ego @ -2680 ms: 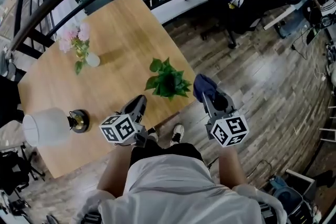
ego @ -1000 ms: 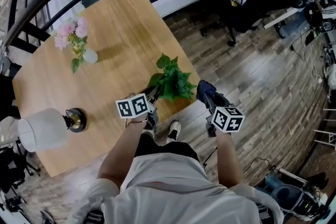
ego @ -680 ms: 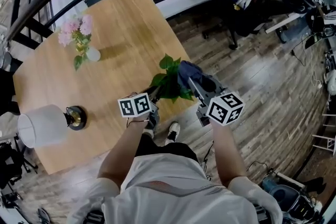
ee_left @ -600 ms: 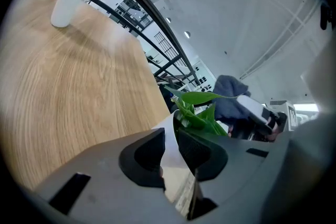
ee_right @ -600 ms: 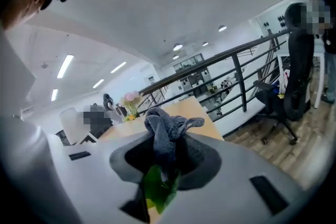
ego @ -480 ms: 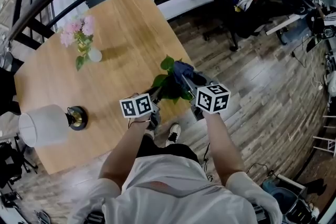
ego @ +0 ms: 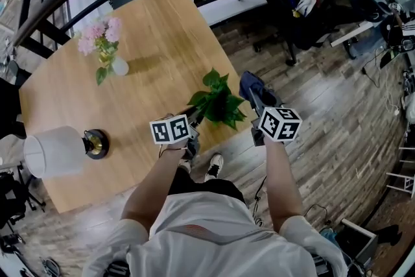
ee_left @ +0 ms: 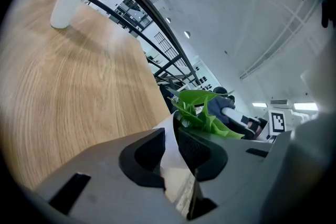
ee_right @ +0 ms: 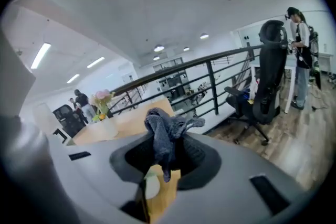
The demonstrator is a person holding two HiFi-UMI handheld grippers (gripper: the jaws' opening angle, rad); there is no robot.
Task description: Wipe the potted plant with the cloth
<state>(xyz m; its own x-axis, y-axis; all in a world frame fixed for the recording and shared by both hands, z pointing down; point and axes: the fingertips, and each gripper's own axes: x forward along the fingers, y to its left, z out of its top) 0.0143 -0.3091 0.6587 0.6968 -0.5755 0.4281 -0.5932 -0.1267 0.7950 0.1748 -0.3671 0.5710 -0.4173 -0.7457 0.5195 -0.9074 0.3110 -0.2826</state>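
Clamping the white pot (ee_left: 169, 168) of the potted plant (ego: 218, 105) in the left gripper (ee_left: 170, 140), with fingers (ee_left: 142, 157) pressed against both sides of the pot's wall. Standing near the closest corner of the worktop (ego: 149, 42), not far from the edge, with green leaves (ee_left: 202, 110) fanned out above the rim.

Pinching the cloth (ee_right: 164, 131) in the right gripper (ee_right: 167, 157), fingers closed on a bunched fold with a dark, limp tuft spilling over the tips. Hanging just beside the right side of the foliage in the head view; hard to say whether touching.

Probably light and top-heavy, so apt to tip or slide toward the edge under a sideways push. Best steadied low on the pot's wall, never by the stems. Thin, springy leaves, likely to bend, crease or snap at the stalk under a hard stroke. Better to stroke from stalk to tip with light pressure.

Soft and floppy, draping and conforming readily but offering little push of its own. Calls for a firm pinch at the bunched middle, leaving a pad of fabric ahead of the fingers to spare the leaves from bare tips.
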